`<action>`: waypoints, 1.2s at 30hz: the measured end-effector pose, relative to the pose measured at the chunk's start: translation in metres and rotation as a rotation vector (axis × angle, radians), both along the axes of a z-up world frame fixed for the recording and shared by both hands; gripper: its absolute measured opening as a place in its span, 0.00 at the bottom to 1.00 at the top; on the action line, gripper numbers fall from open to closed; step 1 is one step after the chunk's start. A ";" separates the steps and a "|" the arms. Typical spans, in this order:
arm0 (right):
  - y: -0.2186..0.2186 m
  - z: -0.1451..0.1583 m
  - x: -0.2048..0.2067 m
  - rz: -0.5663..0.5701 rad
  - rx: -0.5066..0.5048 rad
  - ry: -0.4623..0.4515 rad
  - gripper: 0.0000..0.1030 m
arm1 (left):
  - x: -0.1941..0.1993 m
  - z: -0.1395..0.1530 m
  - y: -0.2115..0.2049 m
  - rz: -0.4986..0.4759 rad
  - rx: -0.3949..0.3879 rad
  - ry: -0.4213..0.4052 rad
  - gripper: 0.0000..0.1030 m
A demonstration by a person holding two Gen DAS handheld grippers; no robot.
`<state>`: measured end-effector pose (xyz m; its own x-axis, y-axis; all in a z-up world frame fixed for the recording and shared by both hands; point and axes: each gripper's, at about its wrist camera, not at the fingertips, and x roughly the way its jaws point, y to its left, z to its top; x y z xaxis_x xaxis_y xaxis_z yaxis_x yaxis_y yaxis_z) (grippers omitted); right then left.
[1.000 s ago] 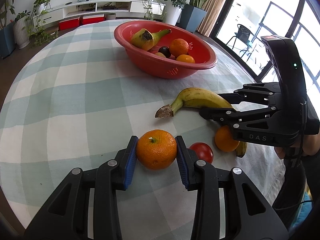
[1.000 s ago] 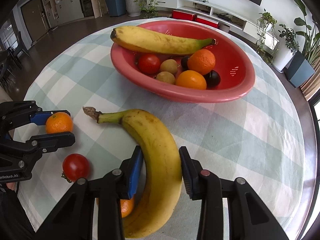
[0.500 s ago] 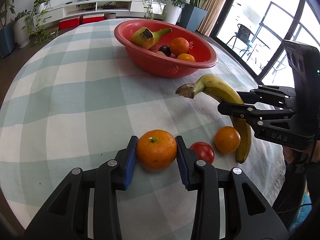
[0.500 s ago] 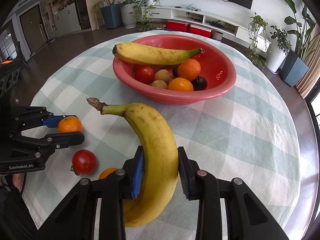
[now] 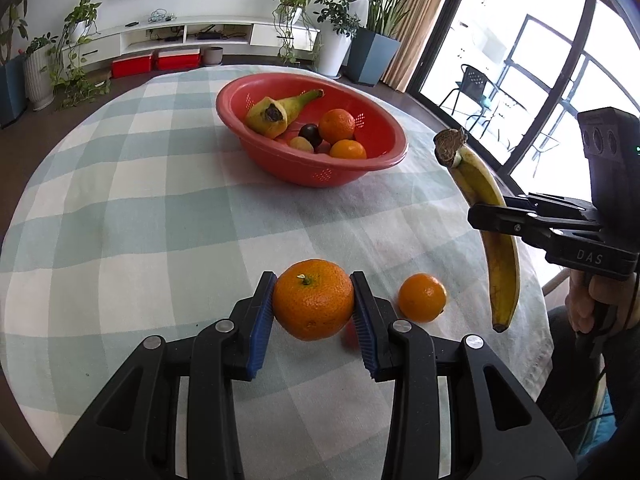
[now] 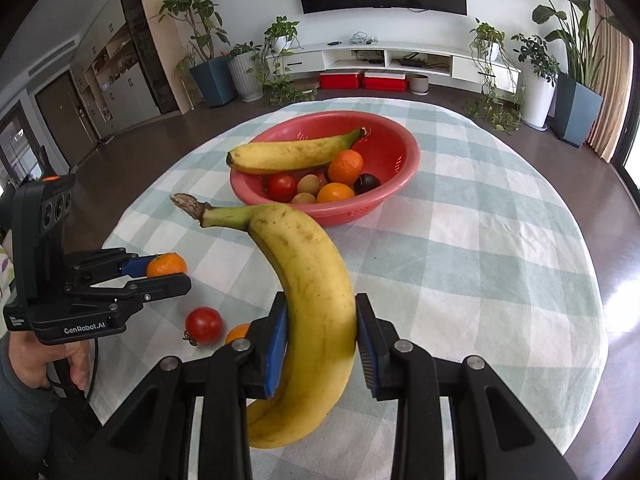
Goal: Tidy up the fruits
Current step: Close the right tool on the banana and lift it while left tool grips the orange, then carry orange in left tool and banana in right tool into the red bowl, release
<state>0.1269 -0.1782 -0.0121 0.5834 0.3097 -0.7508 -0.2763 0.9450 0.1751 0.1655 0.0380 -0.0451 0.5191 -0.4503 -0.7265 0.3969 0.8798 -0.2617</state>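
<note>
My left gripper (image 5: 313, 308) is shut on an orange (image 5: 313, 300), its blue pads pressing both sides, low over the checked tablecloth (image 5: 160, 240). In the right wrist view the left gripper (image 6: 160, 272) and the orange (image 6: 167, 265) show at the left. My right gripper (image 6: 320, 344) is shut on a large yellow banana (image 6: 312, 280), held in the air with its stem towards the bowl. In the left wrist view this banana (image 5: 500, 256) hangs almost upright in the right gripper (image 5: 492, 216). The red bowl (image 5: 320, 176) (image 6: 360, 212) holds another banana, two oranges, a tomato and small fruits.
A second orange (image 5: 422, 298) (image 6: 238, 332) and a red tomato (image 6: 204, 325) lie on the cloth near the front edge, between the two grippers. The round table's edge runs close on the right. A person's hand (image 6: 60, 364) holds the left gripper's handle.
The right gripper has lifted the banana off the cloth and turned it more upright. The left gripper keeps its hold on the orange and has shifted only slightly.
</note>
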 end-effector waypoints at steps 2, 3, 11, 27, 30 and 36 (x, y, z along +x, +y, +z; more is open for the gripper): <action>-0.008 0.010 0.004 -0.015 0.049 -0.013 0.33 | 0.001 0.011 0.000 0.001 -0.016 -0.018 0.33; -0.012 0.016 0.007 -0.022 0.069 -0.022 0.33 | 0.003 0.018 -0.001 0.001 -0.020 -0.029 0.33; -0.021 0.054 0.052 -0.034 0.156 -0.071 0.33 | 0.040 0.057 -0.031 -0.026 0.038 -0.098 0.34; -0.004 0.031 0.162 0.014 0.031 0.036 0.33 | 0.126 0.048 -0.092 -0.041 0.155 -0.112 0.34; 0.000 0.019 0.172 0.013 -0.012 0.057 0.33 | 0.132 0.040 -0.094 -0.031 0.159 -0.102 0.34; 0.005 0.006 0.175 0.011 -0.042 0.065 0.33 | 0.141 0.024 -0.099 -0.036 0.187 -0.092 0.34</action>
<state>0.3016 -0.1731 -0.0062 0.5296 0.2837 -0.7994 -0.2763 0.9487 0.1536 0.3066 -0.0612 -0.0207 0.5734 -0.3316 -0.7491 0.4433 0.8946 -0.0566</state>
